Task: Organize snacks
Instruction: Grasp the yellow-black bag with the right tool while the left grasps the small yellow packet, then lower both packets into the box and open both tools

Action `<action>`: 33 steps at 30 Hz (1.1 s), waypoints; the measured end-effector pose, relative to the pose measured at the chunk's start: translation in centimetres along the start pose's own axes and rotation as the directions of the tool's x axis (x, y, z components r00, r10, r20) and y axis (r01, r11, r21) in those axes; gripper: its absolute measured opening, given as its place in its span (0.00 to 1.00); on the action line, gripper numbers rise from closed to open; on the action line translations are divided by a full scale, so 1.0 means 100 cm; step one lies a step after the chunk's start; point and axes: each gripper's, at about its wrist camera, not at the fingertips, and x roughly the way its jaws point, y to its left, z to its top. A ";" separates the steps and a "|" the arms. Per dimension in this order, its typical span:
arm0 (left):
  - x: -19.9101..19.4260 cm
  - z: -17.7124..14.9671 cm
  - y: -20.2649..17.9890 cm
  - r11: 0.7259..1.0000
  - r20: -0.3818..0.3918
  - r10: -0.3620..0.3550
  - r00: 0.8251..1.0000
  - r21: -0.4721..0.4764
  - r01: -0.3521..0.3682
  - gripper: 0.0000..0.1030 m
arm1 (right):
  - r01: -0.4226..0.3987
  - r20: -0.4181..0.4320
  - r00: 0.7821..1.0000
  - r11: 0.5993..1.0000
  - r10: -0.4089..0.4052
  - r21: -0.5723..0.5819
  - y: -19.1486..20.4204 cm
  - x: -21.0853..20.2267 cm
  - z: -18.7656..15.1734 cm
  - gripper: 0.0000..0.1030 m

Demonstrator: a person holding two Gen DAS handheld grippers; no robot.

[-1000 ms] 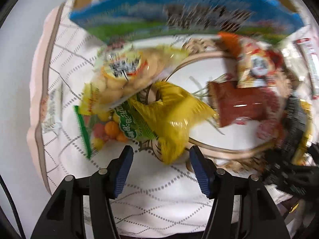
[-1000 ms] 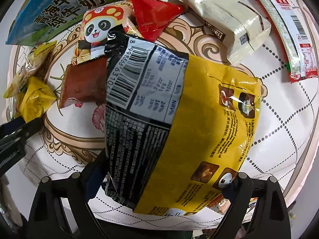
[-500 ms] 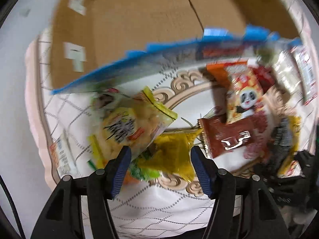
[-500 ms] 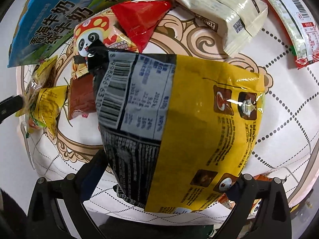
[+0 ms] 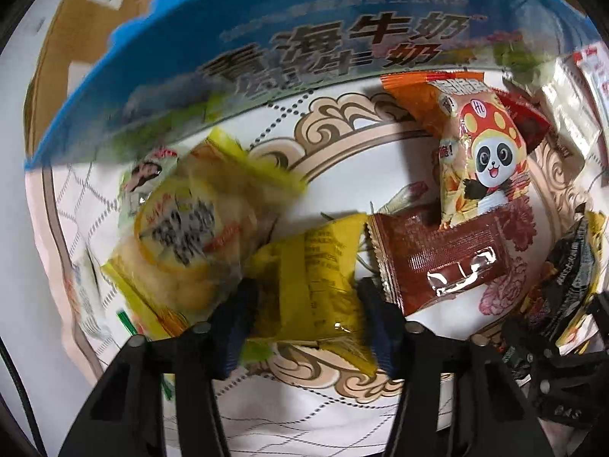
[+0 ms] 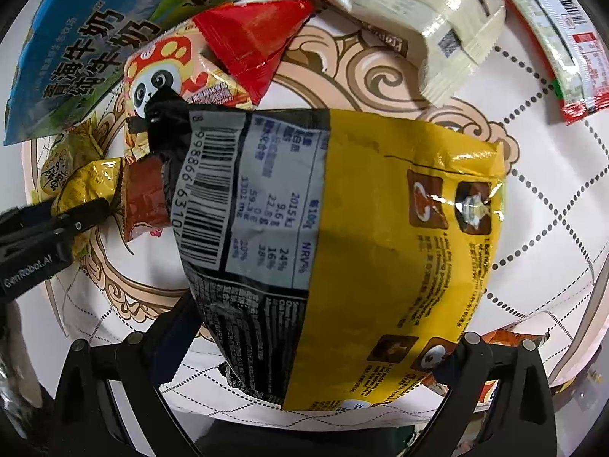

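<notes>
Most snacks lie unsorted around our brown packet (image 5: 437, 262); left gripper (image 5: 308, 320) straddles yellow packet (image 5: 316, 278), right gripper (image 6: 316, 354) holds noodle bag (image 6: 342, 243).

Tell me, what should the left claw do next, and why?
Probably close. The left gripper is open with its blue fingers on either side of the small yellow packet, so squeezing should secure it. The right gripper already holds the yellow-and-black bag.

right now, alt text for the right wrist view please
The right tongs grip a large yellow and black snack bag, barcode side up, above a patterned cloth. Behind lie a red packet, a cream packet and a panda bag.
</notes>
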 end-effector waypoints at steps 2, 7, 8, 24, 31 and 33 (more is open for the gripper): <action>-0.004 -0.012 0.002 1.000 0.038 0.015 0.999 -0.015 -0.015 0.46 | 0.000 0.025 1.000 1.000 0.000 0.001 -0.006 -0.009 -0.007 0.88; -0.021 -0.067 0.001 0.997 0.114 -0.003 0.994 -0.082 0.012 0.45 | -0.016 0.055 0.998 1.000 0.016 -0.006 -0.015 -0.022 -0.027 0.86; -0.024 -0.079 0.002 0.995 0.126 -0.017 0.992 -0.100 0.029 0.45 | -0.021 0.056 0.998 1.000 0.022 -0.007 -0.014 -0.021 -0.030 0.86; -0.184 -0.079 0.020 0.976 0.463 -0.067 0.884 -0.153 0.154 0.44 | -0.210 0.188 0.954 0.969 0.232 -0.131 0.021 -0.145 -0.044 0.86; -0.207 0.018 0.060 0.964 0.491 -0.090 0.866 -0.176 0.200 0.45 | -0.164 0.299 0.929 0.966 0.219 -0.200 0.066 -0.220 0.037 0.86; -0.202 0.051 0.072 0.959 0.464 -0.105 0.880 -0.186 0.213 0.45 | -0.155 0.297 0.932 0.968 0.209 -0.198 0.075 -0.225 0.062 0.86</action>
